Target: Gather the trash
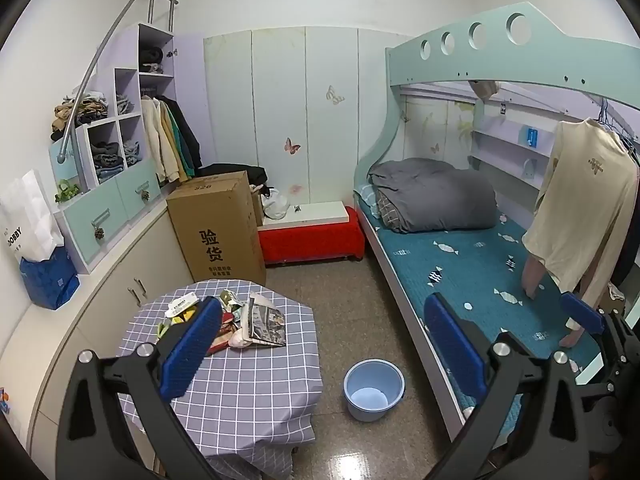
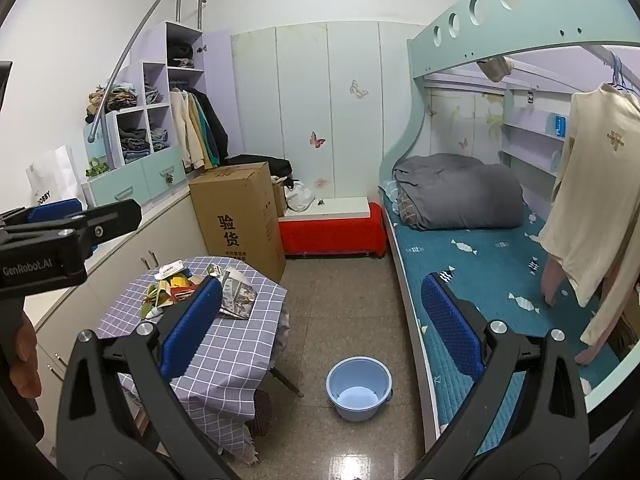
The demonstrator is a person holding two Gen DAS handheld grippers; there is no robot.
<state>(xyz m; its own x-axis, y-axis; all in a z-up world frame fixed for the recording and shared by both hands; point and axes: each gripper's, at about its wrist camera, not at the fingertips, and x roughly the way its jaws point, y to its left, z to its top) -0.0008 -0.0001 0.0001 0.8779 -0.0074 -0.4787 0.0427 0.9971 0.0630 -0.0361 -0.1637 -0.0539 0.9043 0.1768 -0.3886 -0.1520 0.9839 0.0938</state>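
A pile of trash point(image 1: 236, 318) (wrappers, crumpled paper, a folded newspaper) lies on a small table with a grey checked cloth point(image 1: 240, 392); it also shows in the right wrist view point(image 2: 200, 288). An empty light blue bucket point(image 1: 374, 388) stands on the floor right of the table, also in the right wrist view point(image 2: 359, 387). My left gripper point(image 1: 320, 344) is open and empty, held above the table's near side. My right gripper point(image 2: 320, 328) is open and empty, above the floor between table and bed. The left gripper's body point(image 2: 60, 240) shows at the right wrist view's left edge.
A bunk bed point(image 1: 480, 272) with a teal mattress and grey duvet fills the right side. A tall cardboard box point(image 1: 218, 228) and a red bench point(image 1: 312, 236) stand behind the table. Cabinets and shelves point(image 1: 120, 184) line the left wall. A cream shirt point(image 1: 580, 208) hangs at right.
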